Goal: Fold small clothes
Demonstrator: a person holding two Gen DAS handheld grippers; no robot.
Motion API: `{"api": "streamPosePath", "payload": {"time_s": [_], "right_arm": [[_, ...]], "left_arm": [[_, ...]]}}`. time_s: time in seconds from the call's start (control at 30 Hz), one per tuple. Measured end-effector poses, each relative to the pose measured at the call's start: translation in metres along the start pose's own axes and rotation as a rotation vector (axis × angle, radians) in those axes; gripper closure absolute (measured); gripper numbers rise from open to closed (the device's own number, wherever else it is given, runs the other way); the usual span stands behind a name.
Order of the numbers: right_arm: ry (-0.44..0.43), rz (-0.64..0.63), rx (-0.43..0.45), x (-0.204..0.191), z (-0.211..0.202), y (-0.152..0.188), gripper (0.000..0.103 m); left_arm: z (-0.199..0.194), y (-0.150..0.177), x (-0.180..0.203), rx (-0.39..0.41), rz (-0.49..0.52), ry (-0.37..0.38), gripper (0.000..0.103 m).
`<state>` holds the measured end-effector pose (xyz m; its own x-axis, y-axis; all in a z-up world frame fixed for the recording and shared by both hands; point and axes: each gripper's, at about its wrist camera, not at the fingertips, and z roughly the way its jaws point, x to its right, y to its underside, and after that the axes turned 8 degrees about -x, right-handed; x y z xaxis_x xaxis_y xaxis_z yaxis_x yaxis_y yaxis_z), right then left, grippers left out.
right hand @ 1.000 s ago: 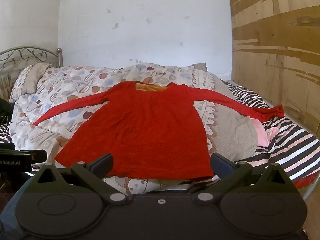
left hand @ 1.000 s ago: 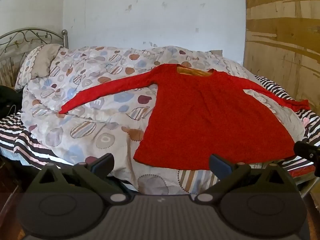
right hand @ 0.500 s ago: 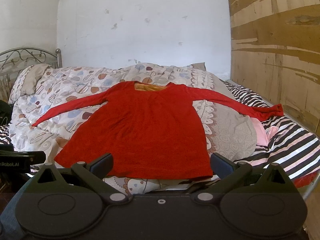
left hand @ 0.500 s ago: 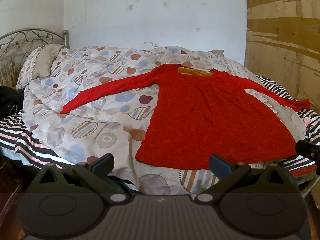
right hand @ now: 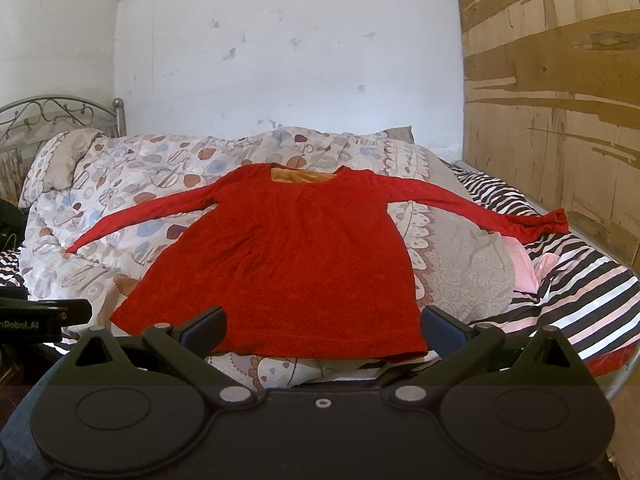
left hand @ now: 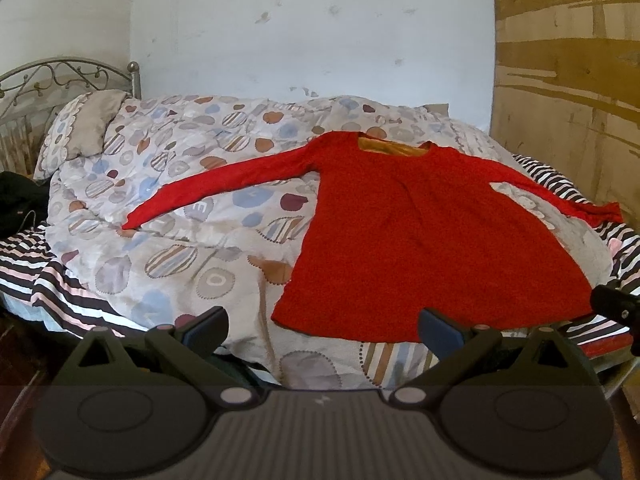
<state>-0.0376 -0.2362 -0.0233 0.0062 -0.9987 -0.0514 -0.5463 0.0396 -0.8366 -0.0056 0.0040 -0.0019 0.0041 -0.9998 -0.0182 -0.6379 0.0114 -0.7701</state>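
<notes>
A red long-sleeved top (left hand: pixel 416 236) (right hand: pixel 288 256) lies flat on the bed, face up, both sleeves spread out sideways and its hem toward me. An orange lining shows at the neckline (right hand: pixel 300 176). My left gripper (left hand: pixel 322 330) hangs open in front of the hem's left corner, nothing between its fingers. My right gripper (right hand: pixel 322 330) is open too, low before the middle of the hem and not touching it. The tip of the right gripper shows at the right edge of the left wrist view, and the left gripper's body at the left edge of the right wrist view.
A patterned quilt (left hand: pixel 180 216) covers the bed, over a striped sheet (right hand: pixel 592 292). A pillow (left hand: pixel 86 128) and metal headboard (left hand: pixel 52 76) stand at the left. A wooden panel wall (right hand: pixel 560 120) borders the right. A pink cloth (right hand: pixel 520 264) lies under the right sleeve.
Both views have shifted very slightly; the top lies as it did and both grippers stay open.
</notes>
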Motion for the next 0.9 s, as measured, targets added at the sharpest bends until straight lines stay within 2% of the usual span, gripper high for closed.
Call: {"api": "streamPosePath", "payload": {"time_s": [0.9], "right_arm": [[0.000,-0.006,-0.011,-0.0004,-0.0001,0.0013,0.000]], "left_arm": [[-0.0019,-0.0004,0.0009,0.000,-0.003,-0.001,0.000]]}}
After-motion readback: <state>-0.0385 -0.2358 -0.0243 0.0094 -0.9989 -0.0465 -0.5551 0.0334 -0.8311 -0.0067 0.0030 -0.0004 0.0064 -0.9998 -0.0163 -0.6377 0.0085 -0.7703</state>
